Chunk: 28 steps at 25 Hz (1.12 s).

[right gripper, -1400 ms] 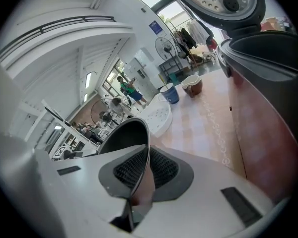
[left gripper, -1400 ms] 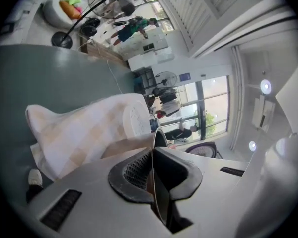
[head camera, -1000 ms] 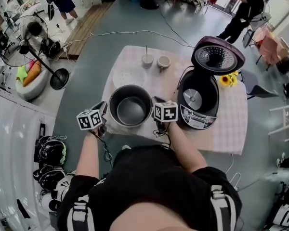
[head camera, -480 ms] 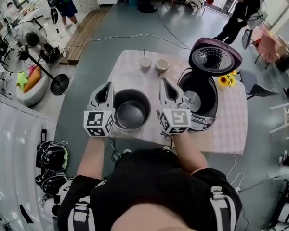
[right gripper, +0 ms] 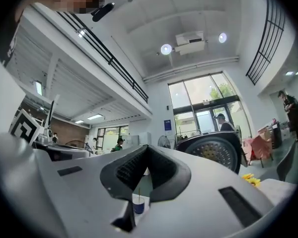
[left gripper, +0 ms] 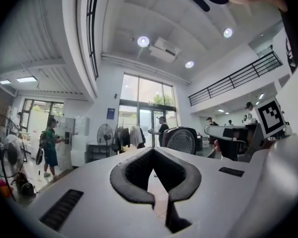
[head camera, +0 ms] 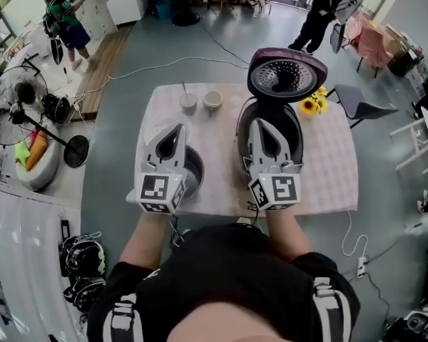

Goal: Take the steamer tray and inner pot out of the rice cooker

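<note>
In the head view both grippers are held up above the table, side by side, pointing away from me. My left gripper [head camera: 175, 135] is shut and empty; under it shows part of the dark metal inner pot [head camera: 195, 171], which stands on the checked tablecloth. My right gripper [head camera: 261, 130] is also shut and empty, over the front of the open rice cooker [head camera: 295, 131]. The cooker's purple lid [head camera: 286, 77] stands raised. The steamer tray is hidden. In the gripper views the left gripper [left gripper: 153, 154] and right gripper [right gripper: 146, 148] show closed pads against the room, with the lid [left gripper: 181, 140] [right gripper: 214, 152] beyond.
Two small cups [head camera: 190, 102] [head camera: 212, 100] stand at the table's far edge, sunflowers [head camera: 310, 105] beside the cooker. A grey chair [head camera: 358, 105] is right of the table [head camera: 328, 169]. Fans [head camera: 21, 91] and gear line the left side; people stand far off.
Both grippers have risen from the table's near edge beside the pot to well above it and now point level. The head view has shifted, so the table sits further right.
</note>
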Available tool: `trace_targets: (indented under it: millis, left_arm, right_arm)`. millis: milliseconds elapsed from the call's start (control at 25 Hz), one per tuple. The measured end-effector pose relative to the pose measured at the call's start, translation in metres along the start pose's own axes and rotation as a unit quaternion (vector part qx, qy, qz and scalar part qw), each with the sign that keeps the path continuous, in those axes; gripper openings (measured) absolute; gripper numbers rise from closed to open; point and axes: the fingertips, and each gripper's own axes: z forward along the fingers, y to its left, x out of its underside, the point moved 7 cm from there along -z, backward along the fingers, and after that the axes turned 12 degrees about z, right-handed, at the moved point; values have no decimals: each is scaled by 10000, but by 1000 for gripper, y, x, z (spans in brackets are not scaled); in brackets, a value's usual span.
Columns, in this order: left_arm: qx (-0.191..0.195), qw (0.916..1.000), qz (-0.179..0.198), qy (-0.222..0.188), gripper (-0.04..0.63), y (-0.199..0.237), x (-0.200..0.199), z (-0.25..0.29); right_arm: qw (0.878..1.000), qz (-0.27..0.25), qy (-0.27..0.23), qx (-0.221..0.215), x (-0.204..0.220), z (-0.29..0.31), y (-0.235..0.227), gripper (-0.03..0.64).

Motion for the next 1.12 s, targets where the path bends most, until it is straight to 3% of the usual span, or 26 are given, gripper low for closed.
trace_targets:
  millis: [240,360,480,720,1120]
  left_arm:
    - [485,9987,-15,-172,2,-45,-8,34]
    - [620,9976,56,-287,3,-65,-16,44]
    - [820,9958,184,-349,2,-86,-24,55]
    - [1054,9940,78,-299,3,-111,-26,68]
    - [919,9955,140,-172,3,-108,-21,61]
  right_arm:
    - [9951,-83,3,983,-9,-43,-54,0]
    - [9926,-161,68,1205,-11,-58,-72,0]
    - [9923,-223,4,1217,-17,-71,-82,0]
    - [9939,-175,-27,1089,-22,-81,-85,0]
    - [9950,-196,79,973,-17,-81,-81,0]
